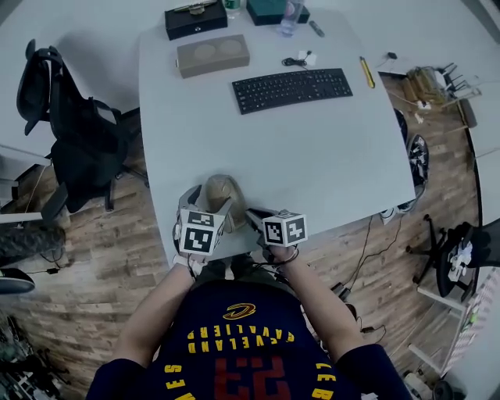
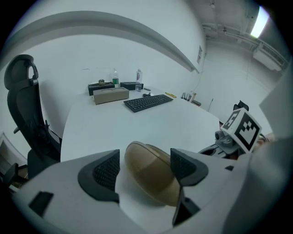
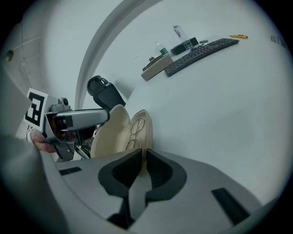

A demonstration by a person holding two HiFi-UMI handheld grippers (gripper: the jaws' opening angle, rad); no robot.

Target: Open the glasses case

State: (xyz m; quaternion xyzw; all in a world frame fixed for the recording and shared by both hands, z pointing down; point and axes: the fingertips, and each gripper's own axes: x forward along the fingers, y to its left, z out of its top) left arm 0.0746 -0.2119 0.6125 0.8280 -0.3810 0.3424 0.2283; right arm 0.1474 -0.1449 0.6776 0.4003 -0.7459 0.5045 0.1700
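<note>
The tan glasses case (image 1: 223, 187) stands on its edge near the front edge of the white table (image 1: 328, 156). In the right gripper view the case (image 3: 116, 132) is spread open in a V, with glasses inside its right half. My right gripper (image 3: 143, 164) is shut on the rim of that half. My left gripper (image 2: 144, 167) straddles the case's rounded shell (image 2: 151, 171): the right pad touches it and a gap shows at the left pad. In the head view the left gripper (image 1: 209, 201) and right gripper (image 1: 254, 215) meet at the case.
Further back on the table lie a black keyboard (image 1: 291, 89), a tan box (image 1: 212, 55), a black box (image 1: 195, 19) and a yellow pen (image 1: 366, 72). A black office chair (image 1: 70, 133) stands to the left. The case sits close to the table's front edge.
</note>
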